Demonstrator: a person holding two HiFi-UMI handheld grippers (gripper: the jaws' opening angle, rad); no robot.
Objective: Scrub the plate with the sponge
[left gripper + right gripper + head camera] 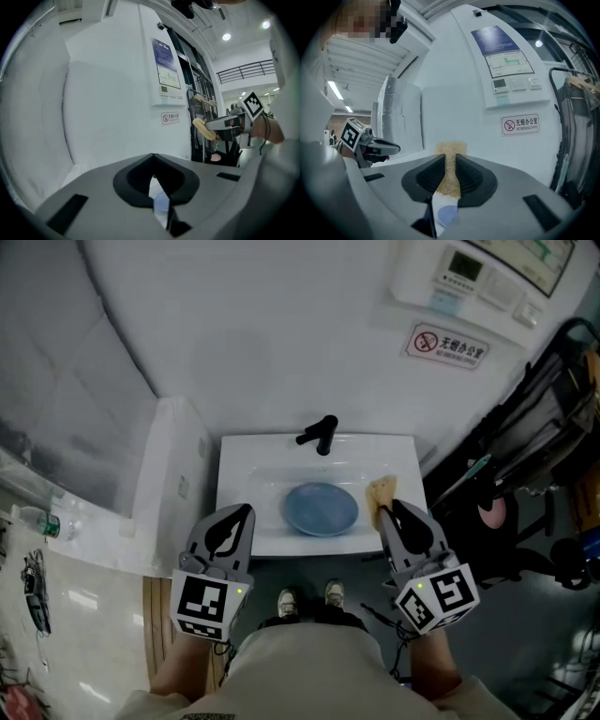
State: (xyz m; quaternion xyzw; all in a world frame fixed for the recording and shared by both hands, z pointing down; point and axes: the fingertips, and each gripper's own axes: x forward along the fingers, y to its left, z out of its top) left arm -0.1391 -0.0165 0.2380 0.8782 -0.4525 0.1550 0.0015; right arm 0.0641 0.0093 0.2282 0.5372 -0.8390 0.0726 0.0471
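Note:
A blue plate [321, 508] lies flat in the white sink [246, 479] below the black tap [319, 435]. My right gripper [383, 511] is shut on a yellow sponge [381, 493], held above the sink's right rim beside the plate. In the right gripper view the sponge [450, 171] is squeezed between the jaws and sticks up past them. My left gripper [247, 512] is shut and holds nothing; it hovers over the sink's front left edge. In the left gripper view the right gripper [213, 127] with the sponge [204, 128] shows at the right.
A white wall rises behind the sink with a no-smoking sign [446, 345] and a control panel [469, 277]. A white cabinet [169, 474] stands left of the sink. Black racks and gear [525, 474] crowd the right side. The person's shoes [309, 598] are below the sink front.

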